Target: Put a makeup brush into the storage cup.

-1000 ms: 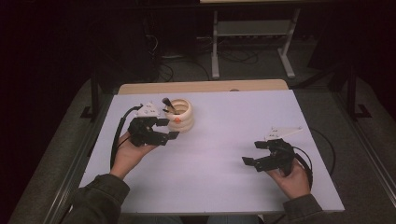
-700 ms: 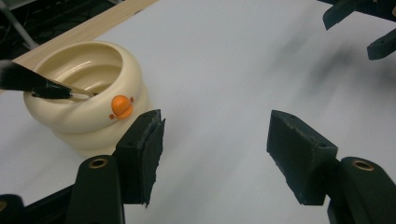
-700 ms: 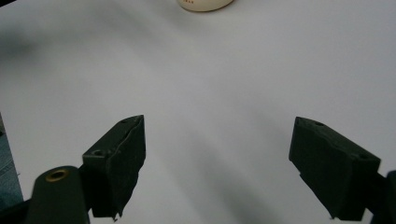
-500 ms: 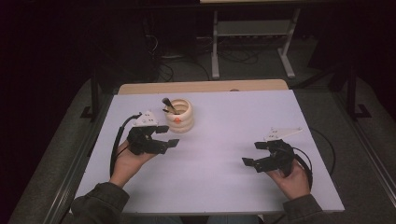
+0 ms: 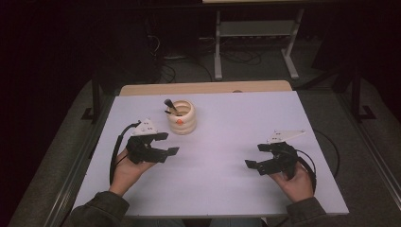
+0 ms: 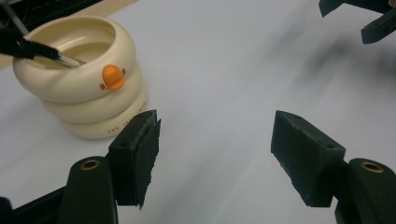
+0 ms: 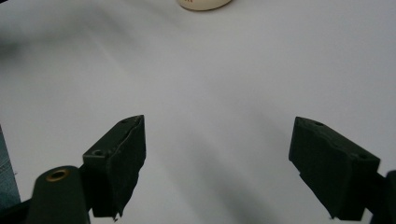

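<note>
Beside cup (image 5: 182, 117), left tongs (image 5: 166, 143) (agape)

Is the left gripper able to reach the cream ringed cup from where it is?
Probably yes. The left gripper sits just beside the cream ringed cup, its jaws open and empty, with bare white table between them. The brush leaning inside the cup should not block a side grasp.

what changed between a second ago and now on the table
The left gripper has drawn back from the cream ringed cup toward the person, ending clear of it. Its jaws have just been opening, with nothing between them. The cup, with the black brush leaning in it, stayed where it was on the white table. The right gripper kept its place, jaws open and empty.
</note>
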Demonstrator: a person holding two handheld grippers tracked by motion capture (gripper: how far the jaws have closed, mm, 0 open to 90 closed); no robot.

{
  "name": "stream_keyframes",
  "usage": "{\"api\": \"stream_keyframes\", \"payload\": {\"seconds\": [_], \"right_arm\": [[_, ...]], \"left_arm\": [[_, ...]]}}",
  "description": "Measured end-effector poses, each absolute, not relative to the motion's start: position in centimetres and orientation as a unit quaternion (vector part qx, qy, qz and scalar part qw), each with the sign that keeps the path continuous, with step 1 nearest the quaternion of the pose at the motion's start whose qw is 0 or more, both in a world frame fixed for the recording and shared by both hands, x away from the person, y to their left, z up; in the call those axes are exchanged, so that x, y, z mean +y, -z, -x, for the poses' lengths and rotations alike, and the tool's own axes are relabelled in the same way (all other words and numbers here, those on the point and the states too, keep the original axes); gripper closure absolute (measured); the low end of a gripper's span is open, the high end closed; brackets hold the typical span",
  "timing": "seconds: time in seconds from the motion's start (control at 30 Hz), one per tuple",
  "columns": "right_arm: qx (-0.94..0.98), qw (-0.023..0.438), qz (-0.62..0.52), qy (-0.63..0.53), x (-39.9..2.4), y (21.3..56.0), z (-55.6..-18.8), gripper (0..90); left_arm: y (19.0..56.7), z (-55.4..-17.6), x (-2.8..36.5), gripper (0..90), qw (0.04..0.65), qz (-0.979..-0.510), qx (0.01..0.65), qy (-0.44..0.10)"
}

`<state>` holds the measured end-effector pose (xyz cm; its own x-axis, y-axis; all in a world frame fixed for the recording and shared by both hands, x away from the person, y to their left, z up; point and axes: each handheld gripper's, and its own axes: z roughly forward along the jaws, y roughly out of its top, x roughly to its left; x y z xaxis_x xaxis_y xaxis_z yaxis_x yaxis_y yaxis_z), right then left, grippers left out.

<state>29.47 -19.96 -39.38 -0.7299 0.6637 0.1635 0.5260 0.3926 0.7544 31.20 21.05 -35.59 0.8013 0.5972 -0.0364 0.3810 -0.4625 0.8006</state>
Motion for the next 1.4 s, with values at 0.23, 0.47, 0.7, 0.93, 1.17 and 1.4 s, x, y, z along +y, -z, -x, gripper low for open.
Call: {"api": "stream_keyframes", "payload": {"seconds": [0.23,0.47,0.7,0.93,1.17,1.4], "right_arm": [[0.831,0.081,-0.360,-0.416,-20.0,39.5,-29.4,17.9],[0.832,0.082,-0.359,-0.415,-20.0,39.6,-29.4,18.0],[0.833,0.081,-0.360,-0.413,-20.0,39.8,-29.3,18.2],[0.832,0.079,-0.363,-0.412,-20.0,39.8,-29.3,18.3],[0.832,0.080,-0.362,-0.413,-20.0,39.9,-29.3,18.3],[0.834,0.082,-0.358,-0.411,-19.9,40.0,-29.3,18.3]], "left_arm": [[36.2,-30.5,21.2,30.1,0.429,-0.847,0.289,-0.126],[36.5,-29.9,21.5,29.1,0.436,-0.841,0.294,-0.125],[36.4,-29.3,21.9,29.1,0.440,-0.839,0.294,-0.131],[36.6,-28.7,22.3,28.8,0.442,-0.836,0.295,-0.136],[37.0,-28.1,22.8,28.7,0.444,-0.833,0.301,-0.136],[37.7,-27.6,23.4,28.6,0.445,-0.830,0.307,-0.135]]}}
